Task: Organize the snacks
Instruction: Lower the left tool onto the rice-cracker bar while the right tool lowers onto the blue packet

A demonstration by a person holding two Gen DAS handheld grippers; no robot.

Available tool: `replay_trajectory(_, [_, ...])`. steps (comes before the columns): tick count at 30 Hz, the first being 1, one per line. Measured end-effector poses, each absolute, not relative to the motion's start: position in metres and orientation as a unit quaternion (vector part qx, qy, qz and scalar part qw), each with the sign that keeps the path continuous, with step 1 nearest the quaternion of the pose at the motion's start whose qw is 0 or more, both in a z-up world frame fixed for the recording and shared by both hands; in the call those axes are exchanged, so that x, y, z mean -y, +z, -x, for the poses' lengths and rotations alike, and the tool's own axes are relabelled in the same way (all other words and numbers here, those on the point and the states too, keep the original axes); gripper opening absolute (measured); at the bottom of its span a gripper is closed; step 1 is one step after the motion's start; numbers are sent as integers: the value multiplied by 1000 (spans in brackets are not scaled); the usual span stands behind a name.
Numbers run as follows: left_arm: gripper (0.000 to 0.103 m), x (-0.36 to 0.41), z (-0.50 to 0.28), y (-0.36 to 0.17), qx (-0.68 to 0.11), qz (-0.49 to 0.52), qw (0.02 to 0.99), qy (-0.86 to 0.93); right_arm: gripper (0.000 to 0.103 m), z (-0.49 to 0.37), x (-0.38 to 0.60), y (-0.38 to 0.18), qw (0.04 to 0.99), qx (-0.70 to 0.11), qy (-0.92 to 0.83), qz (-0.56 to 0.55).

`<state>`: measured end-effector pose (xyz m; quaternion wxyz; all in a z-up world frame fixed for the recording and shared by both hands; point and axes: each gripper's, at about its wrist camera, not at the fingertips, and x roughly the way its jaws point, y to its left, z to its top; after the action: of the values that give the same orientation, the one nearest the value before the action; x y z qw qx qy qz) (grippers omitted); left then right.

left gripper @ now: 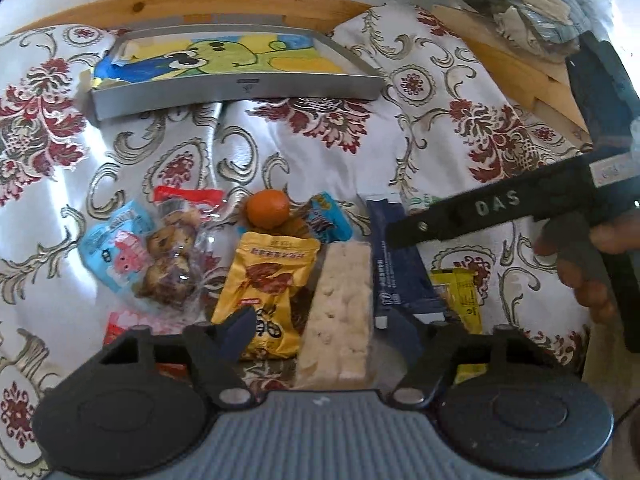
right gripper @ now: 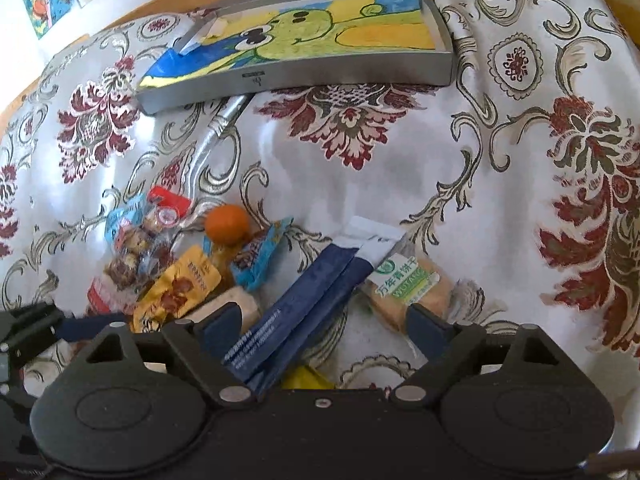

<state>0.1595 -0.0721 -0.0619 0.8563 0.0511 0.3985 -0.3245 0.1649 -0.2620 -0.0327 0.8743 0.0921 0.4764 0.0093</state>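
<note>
A heap of snacks lies on a floral cloth: an orange (left gripper: pixel 267 208) (right gripper: pixel 227 224), a yellow packet (left gripper: pixel 268 280) (right gripper: pixel 176 292), a white puffed bar (left gripper: pixel 340 308), navy sachets (left gripper: pixel 396 264) (right gripper: pixel 304 300), a blue wrapper (left gripper: pixel 332 220), a clear bag of brown cookies (left gripper: pixel 172 256) and a green-labelled biscuit pack (right gripper: pixel 408 284). My left gripper (left gripper: pixel 320 330) is open just above the yellow packet and white bar. Over the navy sachets hovers my right gripper (right gripper: pixel 326 324), open and holding nothing. Behind the heap sits a grey tray (left gripper: pixel 240 88) (right gripper: pixel 300 74) lined with a green cartoon drawing.
A wooden rail (left gripper: pixel 220 0) runs behind the tray. Folded blue-grey fabric (left gripper: pixel 520 4) lies at the far right. A hand (left gripper: pixel 592 272) holds the right tool's black body (left gripper: pixel 496 200) at the right. Bare cloth (right gripper: pixel 360 168) separates heap and tray.
</note>
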Motion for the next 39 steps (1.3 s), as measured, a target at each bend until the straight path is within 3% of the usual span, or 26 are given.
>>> replay_trajectory(1, [65, 72, -159, -62, -400, -49, 854, -328, 82, -165, 262, -32, 876, -472, 8, -95])
replay_trajectory(6, [51, 74, -158, -63, -407, -44, 847, -341, 77, -160, 265, -29, 877, -466, 6, -115])
replay_trajectory(12, [44, 78, -162, -67, -421, -45, 844, -330, 74, -155, 275, -31, 861, -474, 21, -184])
replay_trajectory(16, [44, 77, -168, -74, -440, -26, 837, -324, 63, -163, 273, -43, 849, -491, 22, -195])
replay_trajectory(26, [42, 78, -165, -72, -437, -23, 842, -314, 50, -173, 277, -56, 842, -486, 24, -231])
replay_trajectory(30, [38, 80, -159, -69, -431, -28, 848, -308, 38, -175, 282, -60, 839, -480, 15, -255])
replay_trajectory(33, [37, 79, -156, -66, -431, -19, 850, -301, 22, -175, 286, -60, 839, -471, 12, -272])
replay_trajectory(39, [37, 74, -154, -65, -441, 10, 853, -280, 20, -184, 290, -67, 823, -476, 23, -309])
